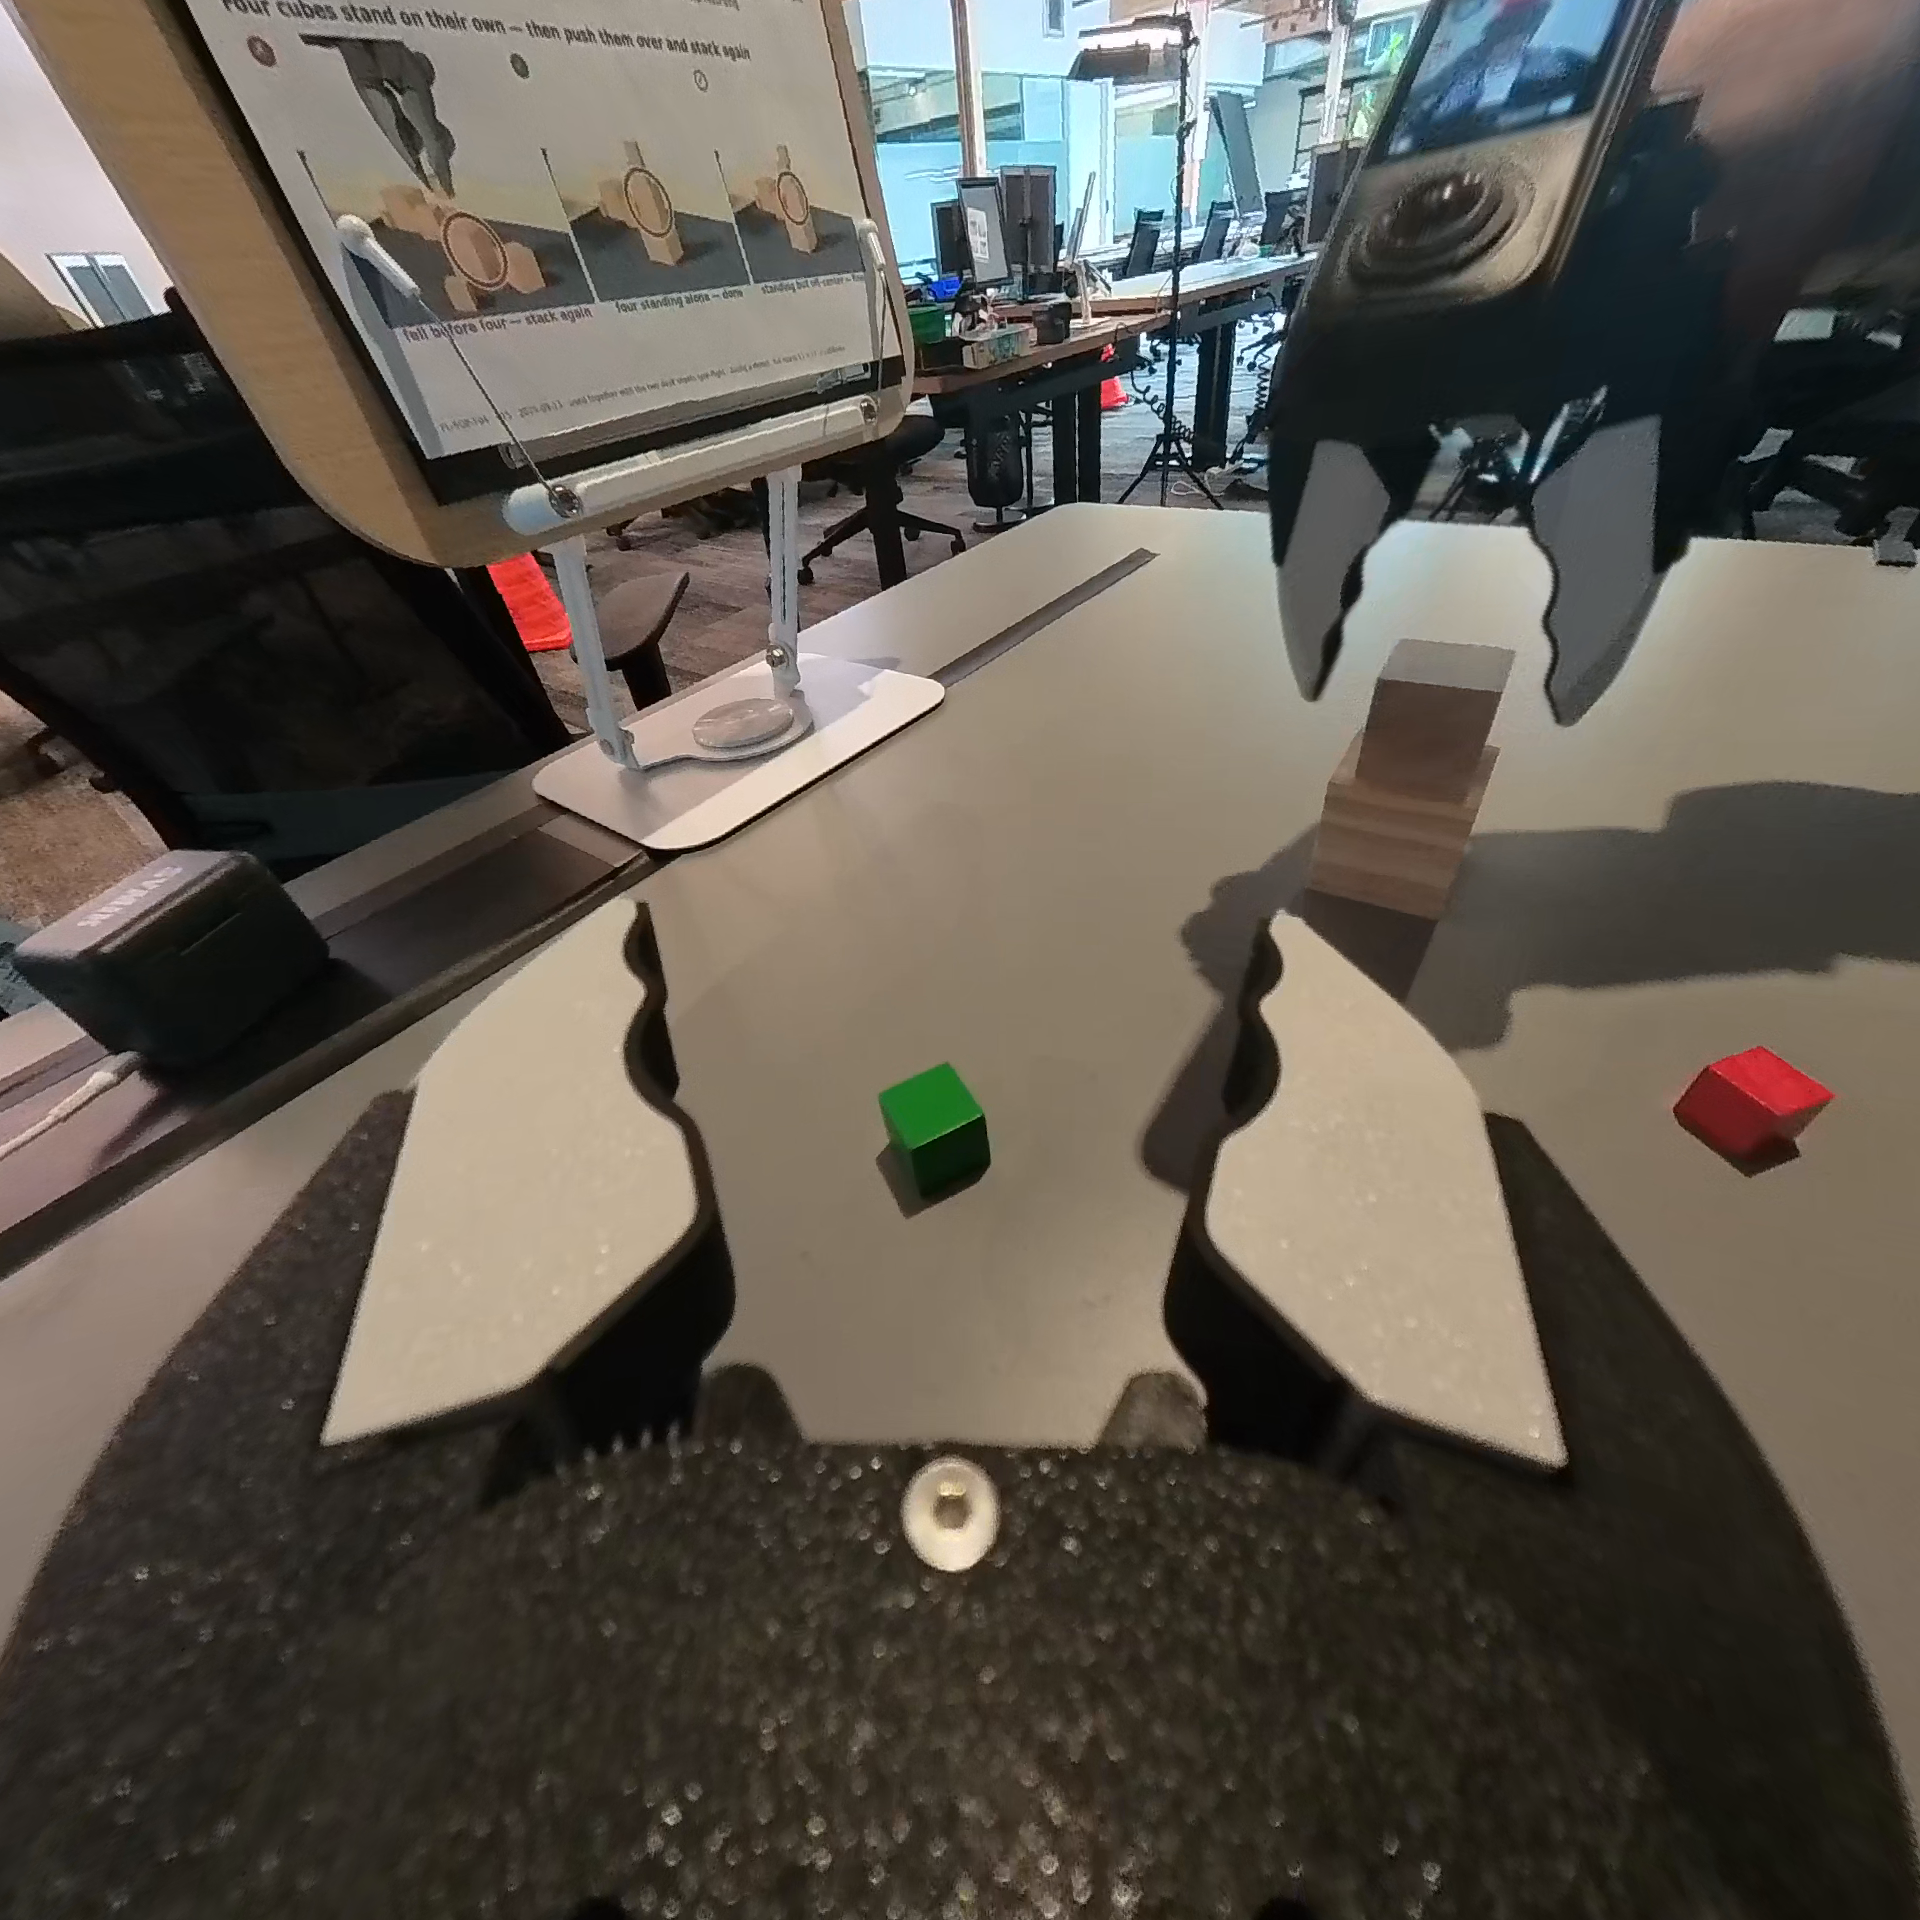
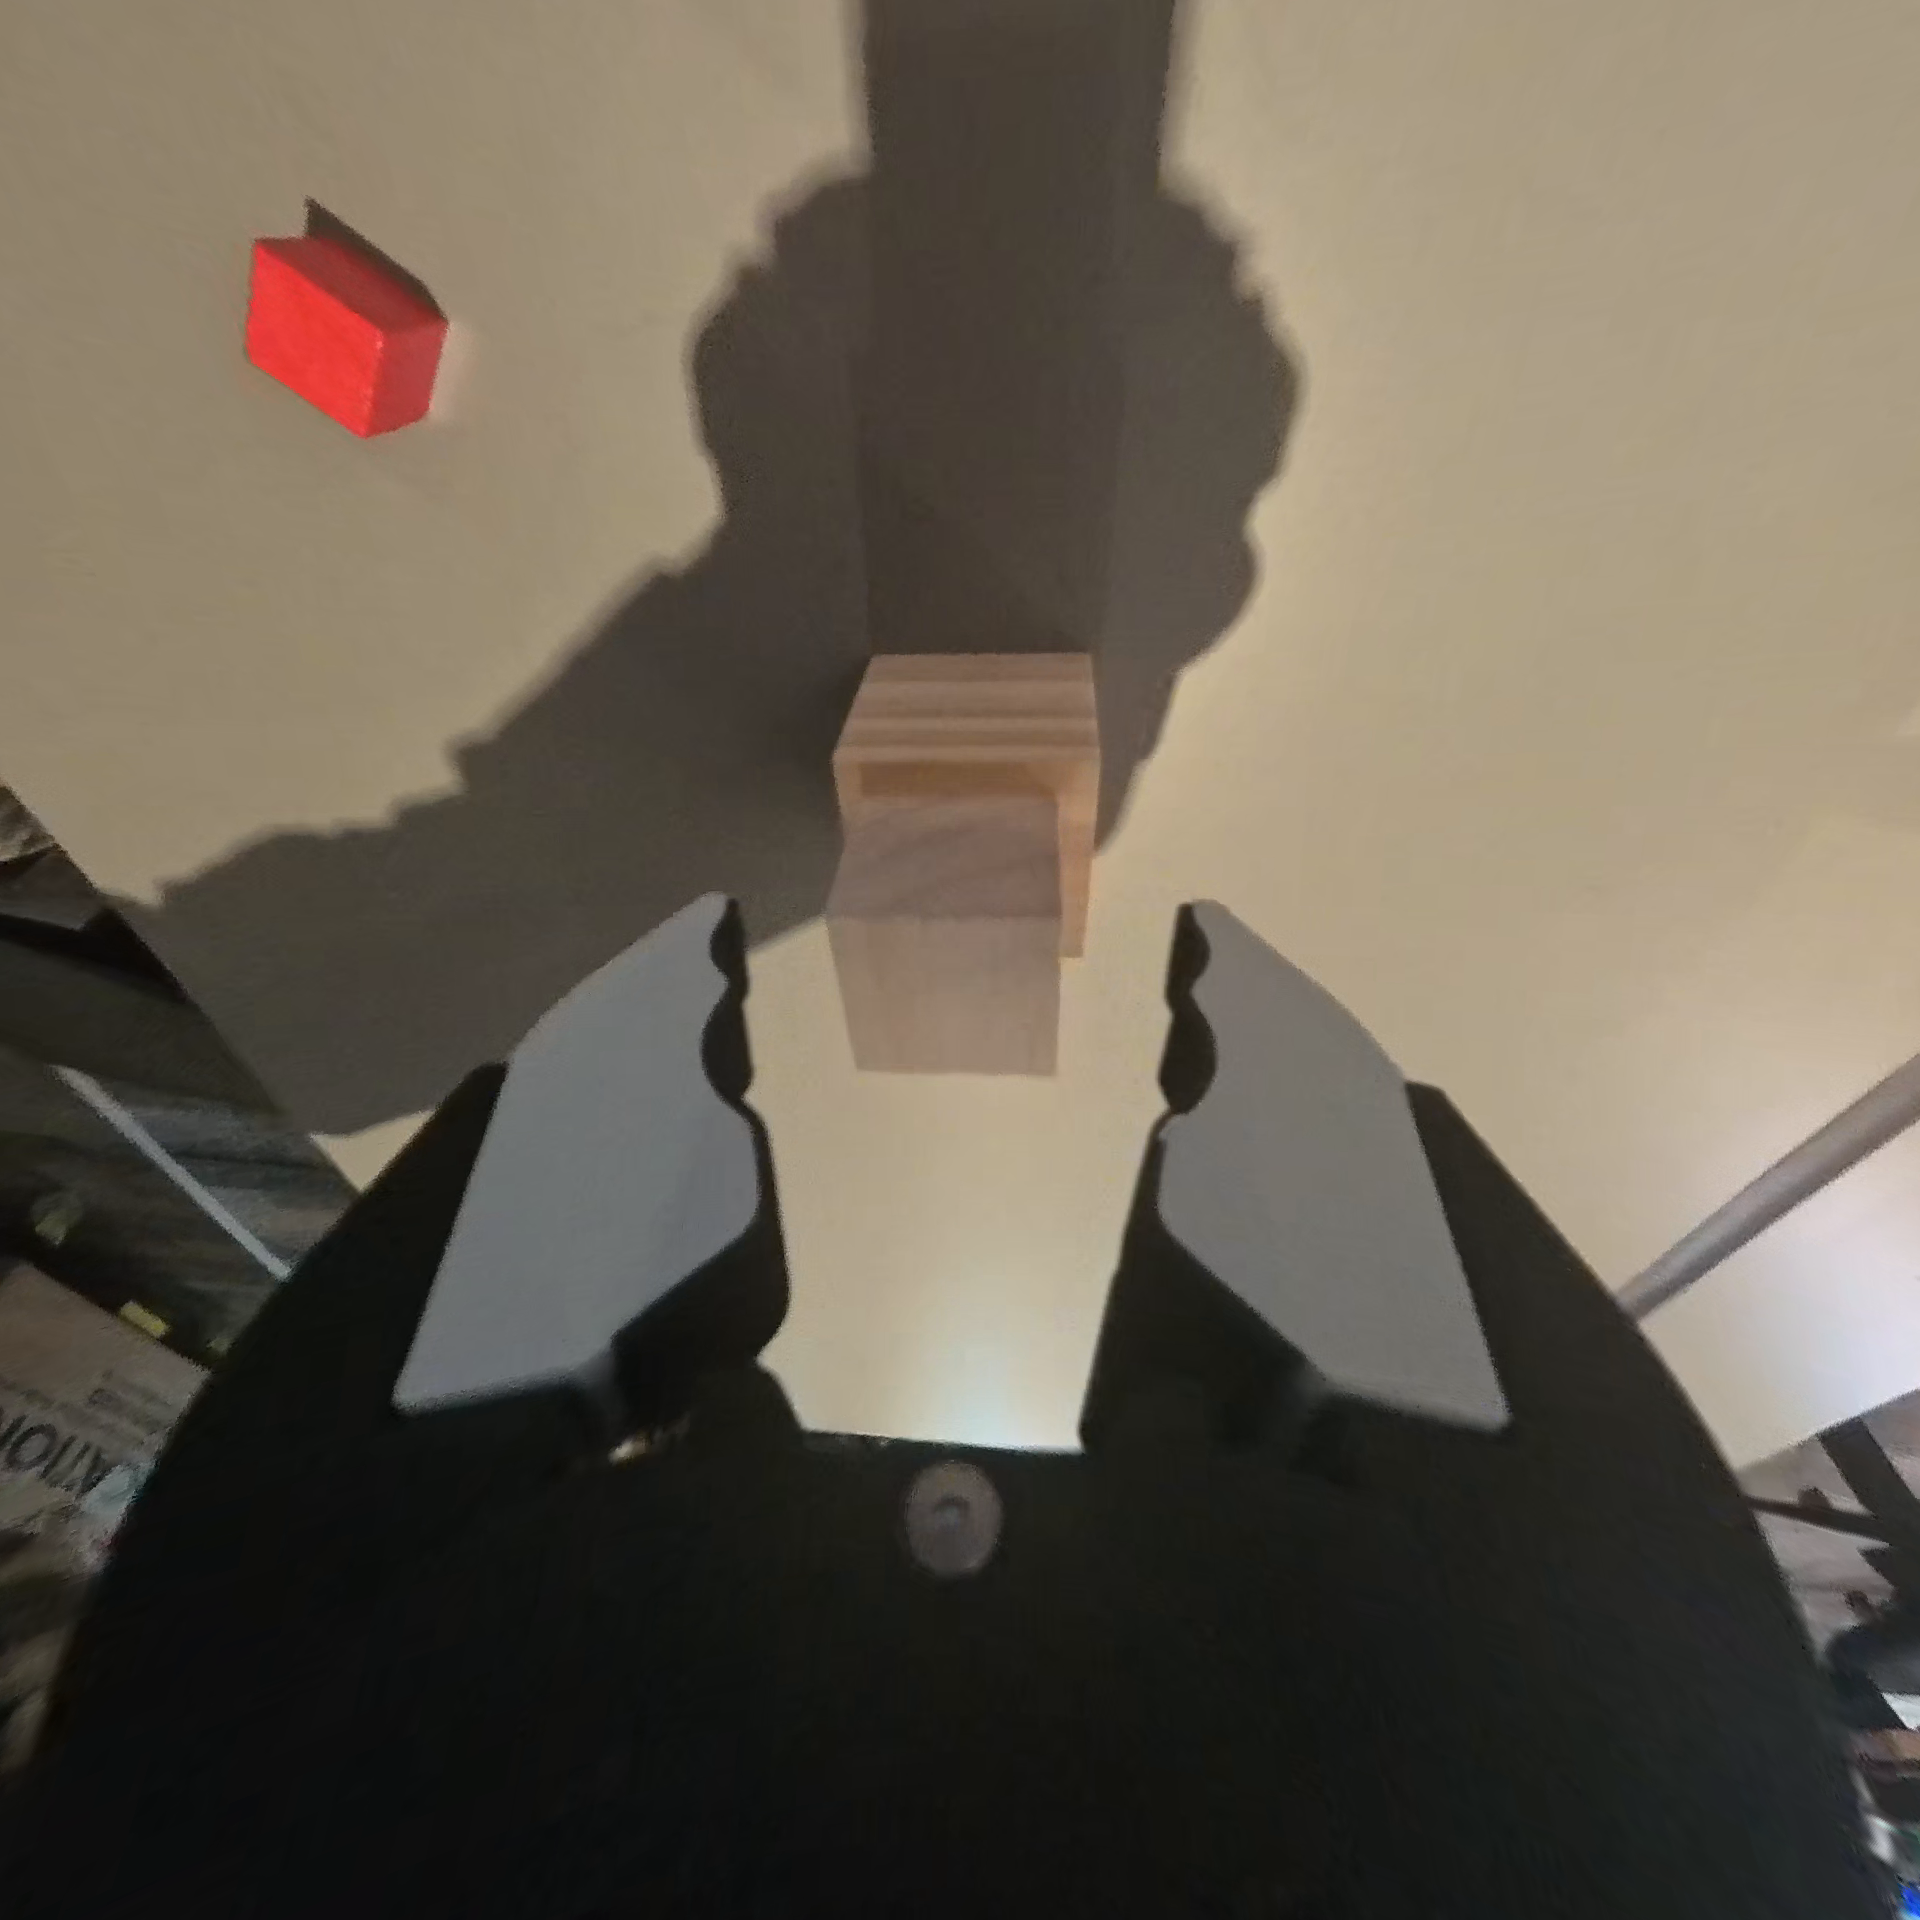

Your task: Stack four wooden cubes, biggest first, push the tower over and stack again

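A tower of three plain wooden cubes (image 1: 1397,790) stands on the grey table (image 1: 987,790), largest at the bottom, the upper ones slightly off-centre. My right gripper (image 1: 1444,686) hovers open just above the top cube, a finger on each side, not touching it. In the right wrist view the right gripper (image 2: 958,916) is open over the tower (image 2: 951,987). My left gripper (image 1: 951,956) is open and empty, low over the table. A small green cube (image 1: 933,1127) lies on the table between its fingers. A red cube (image 1: 1751,1107) lies to the right; it also shows in the right wrist view (image 2: 338,332).
A wooden document stand with an instruction sheet (image 1: 561,260) rests on a white base (image 1: 738,748) at the table's far left. A black box (image 1: 177,956) sits beyond the left edge. Office desks and chairs are behind. The table edge (image 2: 208,1195) shows at lower left. My right fingertips sit around 25 cm from my left ones.
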Available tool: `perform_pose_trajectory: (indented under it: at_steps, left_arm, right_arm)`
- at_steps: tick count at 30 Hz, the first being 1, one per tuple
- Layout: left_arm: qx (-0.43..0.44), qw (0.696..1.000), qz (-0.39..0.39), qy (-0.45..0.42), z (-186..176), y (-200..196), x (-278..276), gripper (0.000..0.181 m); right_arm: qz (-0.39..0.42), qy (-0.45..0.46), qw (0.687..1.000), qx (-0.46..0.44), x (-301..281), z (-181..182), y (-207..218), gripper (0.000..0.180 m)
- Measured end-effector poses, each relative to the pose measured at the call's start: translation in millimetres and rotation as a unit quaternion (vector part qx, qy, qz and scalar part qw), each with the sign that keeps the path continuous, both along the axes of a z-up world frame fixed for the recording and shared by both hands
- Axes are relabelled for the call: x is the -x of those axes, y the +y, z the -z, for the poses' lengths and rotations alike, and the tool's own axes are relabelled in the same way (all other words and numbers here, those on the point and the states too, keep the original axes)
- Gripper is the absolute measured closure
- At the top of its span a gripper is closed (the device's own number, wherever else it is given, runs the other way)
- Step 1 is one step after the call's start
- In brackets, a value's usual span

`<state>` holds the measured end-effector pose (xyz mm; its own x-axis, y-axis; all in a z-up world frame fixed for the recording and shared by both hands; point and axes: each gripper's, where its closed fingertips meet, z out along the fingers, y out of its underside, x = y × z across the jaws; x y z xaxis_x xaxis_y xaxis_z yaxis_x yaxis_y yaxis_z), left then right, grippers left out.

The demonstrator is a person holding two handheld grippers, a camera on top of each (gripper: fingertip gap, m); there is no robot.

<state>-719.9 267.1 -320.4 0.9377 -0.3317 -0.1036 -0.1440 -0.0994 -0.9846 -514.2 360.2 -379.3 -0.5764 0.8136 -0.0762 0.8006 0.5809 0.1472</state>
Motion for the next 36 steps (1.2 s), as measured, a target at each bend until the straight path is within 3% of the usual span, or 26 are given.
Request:
perform_pose_trajectory:
  at_steps: [1, 4, 7, 10, 14, 16, 21, 25, 27, 36]
  left_arm:
    - [0.001, 1.0, 0.001, 0.0, 0, 0, -1, 0.076]
    - [0.004, 1.0, 0.011, 0.003, 2, 1, -6, 0.076]
    - [0.011, 0.998, 0.057, 0.003, 1, -2, -30, 0.077]
    - [0.033, 0.989, 0.141, 0.017, 5, -9, -75, 0.081]
    - [0.07, 0.986, 0.13, 0.08, 27, -2, -80, 0.08]
    - [0.092, 0.985, 0.124, 0.077, 36, 2, -66, 0.083]
    - [0.174, 0.969, 0.156, 0.083, 59, 6, -27, 0.104]
    - [0.239, 0.944, 0.202, 0.108, 69, 9, -5, 0.111]
    - [0.262, 0.929, 0.22, 0.14, 70, 13, 1, 0.113]
    - [0.387, 0.803, 0.29, 0.348, 88, 27, 3, 0.123]
  right_arm:
    - [-0.001, 0.011, 1.0, -0.005, 2, -5, 2, 0.095]
    - [0.01, 0.093, 0.995, -0.018, 14, -35, 11, 0.089]
    - [0.049, 0.256, 0.965, -0.006, 21, -79, 14, 0.087]
    - [0.102, 0.424, 0.9, 0.024, 0, -112, 18, 0.09]
    - [0.174, 0.562, 0.806, 0.073, -55, -102, 37, 0.101]
    - [0.197, 0.586, 0.778, 0.108, -77, -81, 43, 0.104]
    - [0.206, 0.607, 0.75, 0.162, -100, -31, 50, 0.106]
    - [0.192, 0.627, 0.729, 0.194, -102, -18, 48, 0.108]
    - [0.178, 0.625, 0.735, 0.193, -104, -18, 45, 0.109]
    - [0.155, 0.623, 0.739, 0.204, -107, -11, 38, 0.116]
